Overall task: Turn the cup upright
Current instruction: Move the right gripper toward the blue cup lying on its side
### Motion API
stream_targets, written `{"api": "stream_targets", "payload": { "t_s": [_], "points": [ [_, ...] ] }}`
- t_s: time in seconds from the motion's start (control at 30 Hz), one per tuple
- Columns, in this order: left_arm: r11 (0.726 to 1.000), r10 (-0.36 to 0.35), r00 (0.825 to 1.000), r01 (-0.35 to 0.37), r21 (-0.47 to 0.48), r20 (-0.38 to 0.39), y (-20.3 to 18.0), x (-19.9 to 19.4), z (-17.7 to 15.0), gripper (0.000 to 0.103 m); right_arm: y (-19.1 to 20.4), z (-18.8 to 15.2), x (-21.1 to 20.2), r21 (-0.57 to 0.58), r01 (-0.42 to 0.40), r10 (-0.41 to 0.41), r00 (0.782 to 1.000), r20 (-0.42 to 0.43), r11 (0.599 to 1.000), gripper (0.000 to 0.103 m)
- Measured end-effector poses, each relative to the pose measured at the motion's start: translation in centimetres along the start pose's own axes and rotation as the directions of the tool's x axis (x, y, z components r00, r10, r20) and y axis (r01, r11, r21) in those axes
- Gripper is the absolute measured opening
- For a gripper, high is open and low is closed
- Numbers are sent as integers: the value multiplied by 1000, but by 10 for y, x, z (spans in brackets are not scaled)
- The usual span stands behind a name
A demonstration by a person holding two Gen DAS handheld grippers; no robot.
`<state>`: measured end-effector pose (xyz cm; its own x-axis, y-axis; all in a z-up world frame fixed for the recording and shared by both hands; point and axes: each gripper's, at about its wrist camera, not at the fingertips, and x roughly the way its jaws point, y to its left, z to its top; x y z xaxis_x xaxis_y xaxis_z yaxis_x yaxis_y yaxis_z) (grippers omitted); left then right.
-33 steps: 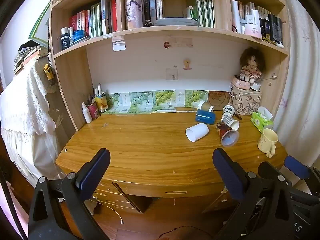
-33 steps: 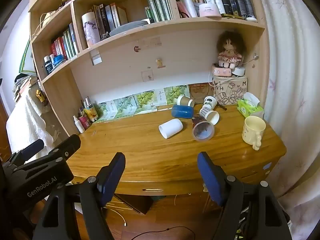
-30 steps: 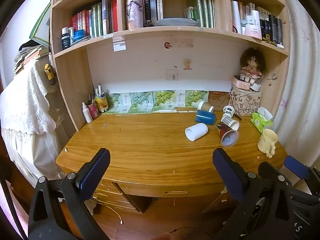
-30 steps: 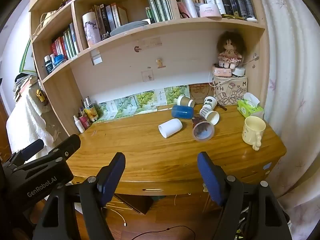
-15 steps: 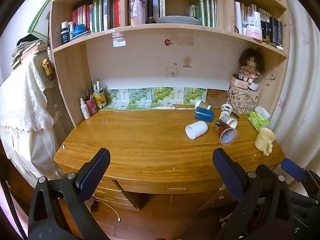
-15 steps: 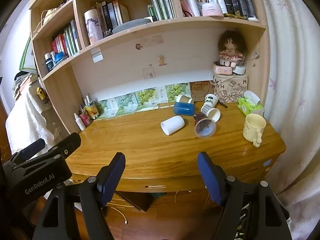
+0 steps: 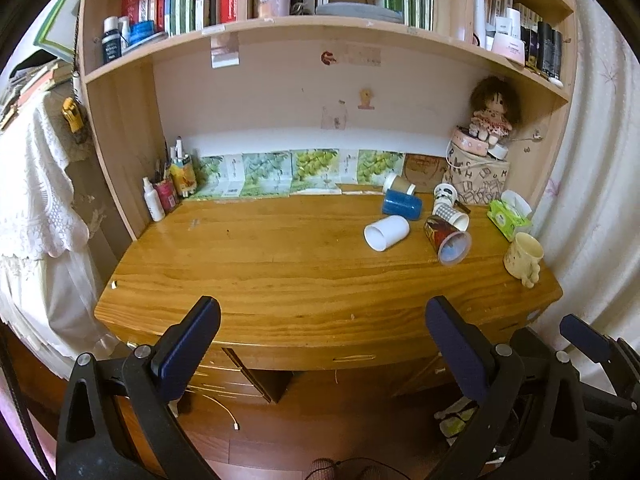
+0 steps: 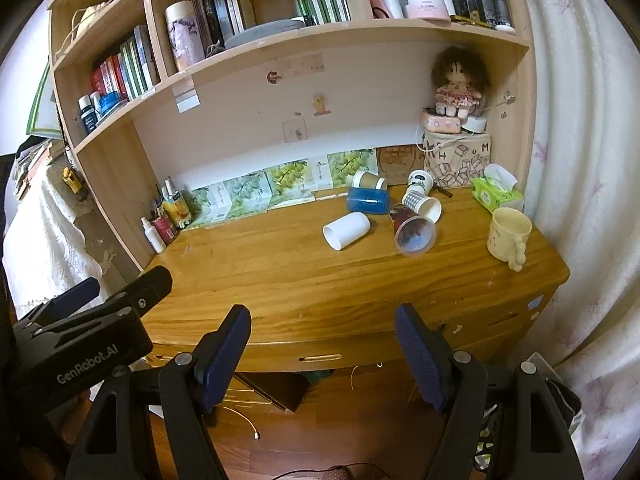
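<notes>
Several cups lie on their sides at the desk's back right: a white cup (image 7: 386,232) (image 8: 346,230), a dark printed cup (image 7: 447,240) (image 8: 412,230), a blue cup (image 7: 401,205) (image 8: 367,200), a patterned paper cup (image 7: 451,214) (image 8: 422,203) and a brown paper cup (image 7: 398,185) (image 8: 368,181). A cream mug (image 7: 523,257) (image 8: 508,236) stands upright at the right. My left gripper (image 7: 320,320) and right gripper (image 8: 323,326) are both open and empty, held in front of the desk's front edge, well short of the cups.
The wooden desk (image 7: 280,264) has shelves of books above. Bottles and pens (image 7: 168,192) stand at the back left. A patterned box with a doll (image 7: 480,184) and a green tissue pack (image 7: 510,216) sit at the back right. A curtain hangs on the right.
Both grippers have risen and moved slightly closer to the desk; the view now looks down more on the desktop. The cups have not moved.
</notes>
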<state>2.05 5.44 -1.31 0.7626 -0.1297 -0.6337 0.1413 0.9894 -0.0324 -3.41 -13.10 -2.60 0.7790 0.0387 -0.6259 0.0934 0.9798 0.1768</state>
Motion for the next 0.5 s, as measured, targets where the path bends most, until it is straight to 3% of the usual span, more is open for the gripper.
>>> {"api": "stream_targets", "payload": {
  "t_s": [0.5],
  "points": [
    [998, -43, 998, 41, -50, -49, 29, 23, 8, 102, 33, 3, 9, -72, 35, -35, 999, 0, 997, 75]
  ]
}}
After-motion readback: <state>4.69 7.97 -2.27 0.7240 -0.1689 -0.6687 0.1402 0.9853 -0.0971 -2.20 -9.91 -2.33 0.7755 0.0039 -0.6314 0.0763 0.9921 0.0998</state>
